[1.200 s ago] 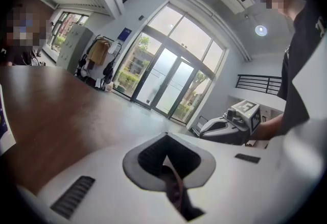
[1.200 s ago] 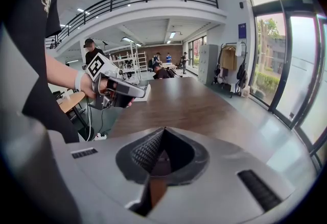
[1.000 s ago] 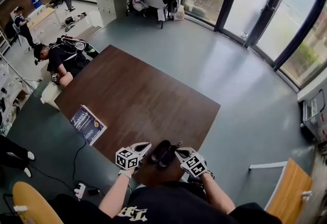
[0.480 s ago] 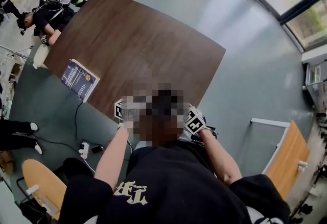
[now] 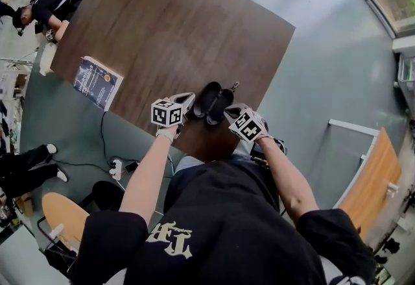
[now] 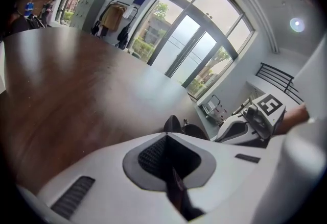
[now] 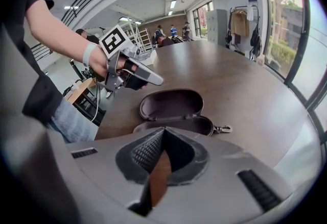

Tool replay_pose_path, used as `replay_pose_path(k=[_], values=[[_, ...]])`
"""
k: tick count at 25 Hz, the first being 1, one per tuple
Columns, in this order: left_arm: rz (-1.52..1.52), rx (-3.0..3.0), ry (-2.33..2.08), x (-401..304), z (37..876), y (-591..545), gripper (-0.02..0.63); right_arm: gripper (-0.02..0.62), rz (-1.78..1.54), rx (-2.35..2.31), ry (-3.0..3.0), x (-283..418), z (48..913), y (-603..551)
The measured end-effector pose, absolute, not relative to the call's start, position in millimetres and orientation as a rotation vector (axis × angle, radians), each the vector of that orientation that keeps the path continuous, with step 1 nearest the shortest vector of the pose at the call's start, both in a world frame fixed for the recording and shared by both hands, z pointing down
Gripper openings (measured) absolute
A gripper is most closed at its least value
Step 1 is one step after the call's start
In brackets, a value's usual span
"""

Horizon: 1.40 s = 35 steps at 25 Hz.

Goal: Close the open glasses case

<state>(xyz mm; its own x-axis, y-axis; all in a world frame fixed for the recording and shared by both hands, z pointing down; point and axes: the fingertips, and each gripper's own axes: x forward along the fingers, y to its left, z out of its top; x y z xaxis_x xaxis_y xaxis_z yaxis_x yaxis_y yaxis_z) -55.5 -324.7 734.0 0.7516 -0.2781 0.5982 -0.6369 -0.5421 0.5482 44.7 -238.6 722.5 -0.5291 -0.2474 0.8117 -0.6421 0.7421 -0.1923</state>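
Near the table [image 5: 181,17] edge the case [image 5: 213,102] lies open between the 2 grippers. Both the left gripper [image 5: 186,100] and right gripper [image 5: 231,110] hover beside it, fingers pressed together, empty. This looks like the approach; next, 1 half needs folding over the other.

No wording reads clearly: the blue book [image 5: 98,82] at the surface's [image 5: 181,24] left edge has cover print too small to read, and the pale lettering [image 5: 170,239] on the black shirt [image 5: 227,212], nearer than the surface, is upside down and illegible
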Motion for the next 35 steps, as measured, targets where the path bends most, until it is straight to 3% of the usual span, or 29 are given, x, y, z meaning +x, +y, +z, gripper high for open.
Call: replay_pose_path(k=[17,35], values=[[0.623,2.089,-0.627,-47.1,764.0,-308.5,0.006,-0.012,0.678,0.699,-2.068,64.1,751.2,-229.4],[0.574,2.258,-0.538,8.3,710.8,-284.3,0.006,-0.012,0.760,0.724,-2.097,58.7,773.3,-226.0]])
